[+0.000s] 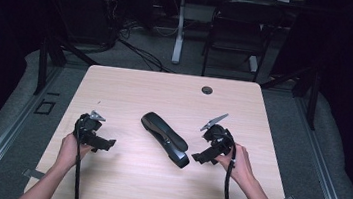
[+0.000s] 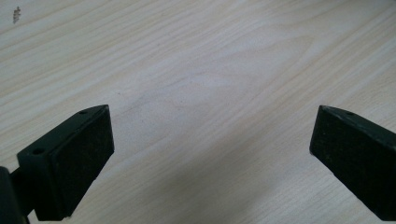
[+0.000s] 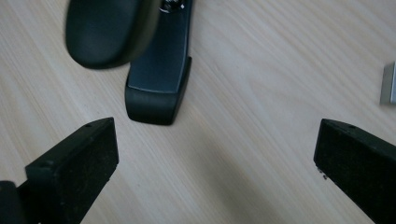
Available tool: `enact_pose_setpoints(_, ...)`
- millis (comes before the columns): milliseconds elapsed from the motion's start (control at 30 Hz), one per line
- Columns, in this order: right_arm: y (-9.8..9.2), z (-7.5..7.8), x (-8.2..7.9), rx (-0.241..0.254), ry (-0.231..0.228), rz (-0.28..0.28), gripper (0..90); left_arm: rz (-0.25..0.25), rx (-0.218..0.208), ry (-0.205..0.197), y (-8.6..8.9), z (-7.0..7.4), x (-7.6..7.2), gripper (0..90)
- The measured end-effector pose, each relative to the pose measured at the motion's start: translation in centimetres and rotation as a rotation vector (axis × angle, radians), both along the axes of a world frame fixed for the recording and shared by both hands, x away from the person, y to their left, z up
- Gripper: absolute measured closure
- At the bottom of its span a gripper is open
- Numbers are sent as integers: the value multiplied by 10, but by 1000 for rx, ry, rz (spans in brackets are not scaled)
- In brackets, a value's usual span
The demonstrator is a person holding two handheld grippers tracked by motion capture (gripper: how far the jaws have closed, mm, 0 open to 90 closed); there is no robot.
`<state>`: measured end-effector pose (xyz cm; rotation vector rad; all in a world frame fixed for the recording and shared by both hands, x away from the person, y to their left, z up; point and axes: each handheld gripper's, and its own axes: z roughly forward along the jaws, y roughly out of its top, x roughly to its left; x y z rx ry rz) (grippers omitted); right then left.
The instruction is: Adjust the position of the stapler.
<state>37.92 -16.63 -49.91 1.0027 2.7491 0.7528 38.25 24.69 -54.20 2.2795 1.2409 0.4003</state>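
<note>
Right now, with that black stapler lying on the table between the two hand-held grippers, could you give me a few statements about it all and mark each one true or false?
1. The black stapler lies on the wooden table. True.
2. The right gripper is clamped on the stapler. False: its jaws stand wide apart, close beside the stapler's near end.
3. The left gripper is open over bare wood. True.
4. The stapler stands upright on end. False: it lies flat, at a slant.

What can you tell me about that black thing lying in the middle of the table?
It looks like a large black stapler, probably plastic with a rounded, smooth top arm over a flat base and a small metal part midway. It lies closed and diagonally on the pale wooden table, its near end by the right gripper. Nothing grips it.
</note>
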Motion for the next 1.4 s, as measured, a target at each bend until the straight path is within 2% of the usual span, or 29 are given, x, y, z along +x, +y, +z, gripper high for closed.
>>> enact_pose_setpoints(133, 17, 9, -2, 44, -9, 38, 0, 4, -10, -3, 0, 0, 0, 0)
enact_pose_setpoints(300, 42, 12, -2, 40, -9, 86, 0, -7, -23, 13, 1, -2, 1, 0)
enact_pose_setpoints(333, 46, 11, -2, 37, -15, 76, 17, -7, -22, 12, 2, -1, 1, 0)
enact_pose_setpoints(400, 53, 10, -1, 22, -27, 69, 144, -4, -26, 3, 2, -1, 0, 0)
enact_pose_setpoints(467, 59, 7, 0, 27, -28, 61, 167, 1, -31, 2, 1, 0, 0, 0)
enact_pose_setpoints(533, 63, 4, 1, 18, -38, 55, 240, 3, -34, 2, 1, 0, 0, 0)
enact_pose_setpoints(700, 65, 1, 3, 26, -45, 26, 322, -12, -25, 11, -1, -1, 1, 0)
enact_pose_setpoints(733, 65, -1, 4, 41, -59, 16, 391, -18, -20, 7, -2, -1, 1, 0)
enact_pose_setpoints(767, 65, 0, 4, 37, -55, 17, 408, -18, -21, 7, -2, -1, 1, 0)
enact_pose_setpoints(900, 66, -3, 5, 69, -42, 38, 499, -9, -19, 2, -2, 0, 0, 0)
enact_pose_setpoints(1000, 67, -3, 1, 66, -90, 51, 507, -3, -13, 3, -2, 0, 1, 0)
enact_pose_setpoints(1067, 67, -3, -1, 61, -110, 51, 510, 6, 6, -1, -3, 1, 1, 0)
enact_pose_setpoints(1133, 67, -4, -4, 63, -129, 48, 511, 21, 32, -45, -5, 4, -1, 0)
enact_pose_setpoints(1233, 67, -3, -4, 50, -132, 56, 512, 37, 16, -67, -4, 9, -4, 0)
enact_pose_setpoints(1400, 64, -3, -2, 61, -130, 76, 513, 36, 3, -56, -3, 9, -4, 0)
